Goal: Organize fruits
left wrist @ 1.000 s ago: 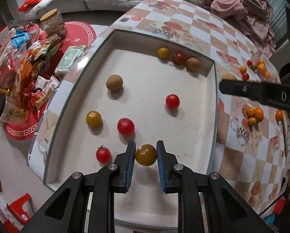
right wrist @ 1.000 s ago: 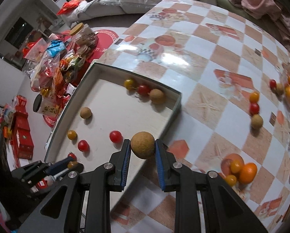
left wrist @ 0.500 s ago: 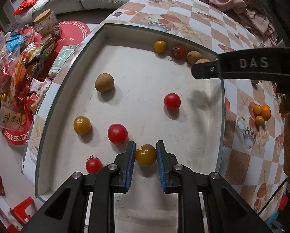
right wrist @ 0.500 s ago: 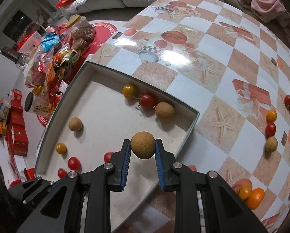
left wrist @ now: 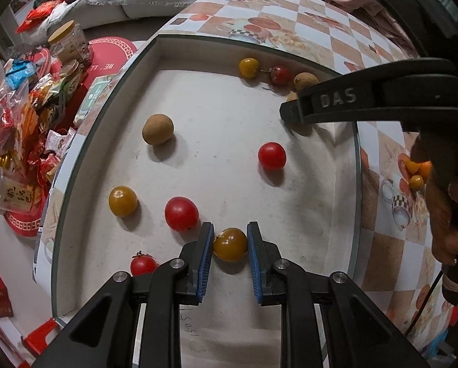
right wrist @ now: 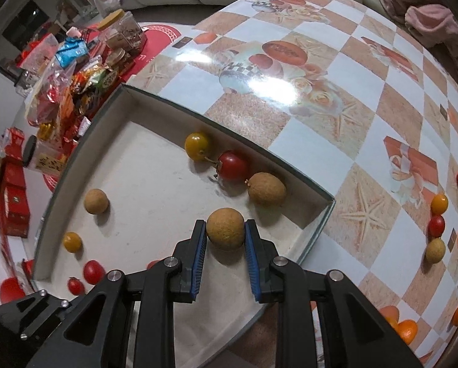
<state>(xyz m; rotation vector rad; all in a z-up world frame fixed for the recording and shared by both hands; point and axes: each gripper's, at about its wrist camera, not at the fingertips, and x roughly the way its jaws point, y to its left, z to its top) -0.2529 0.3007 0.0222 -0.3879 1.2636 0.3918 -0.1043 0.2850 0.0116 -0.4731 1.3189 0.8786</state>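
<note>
over the tray (left wrist: 106,128), our left gripper (left wrist: 230,243) is clamped on a yellow tomato (left wrist: 230,244); our right gripper (right wrist: 225,230) is clamped on a brown longan (right wrist: 225,228).

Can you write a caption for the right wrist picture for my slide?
Right gripper holding a brown round fruit over the tray of tomatoes.

Bare tray (left wrist: 355,184) floor lies mid-box — scattered tomatoes (left wrist: 271,155) and walls hem the edges.
</note>
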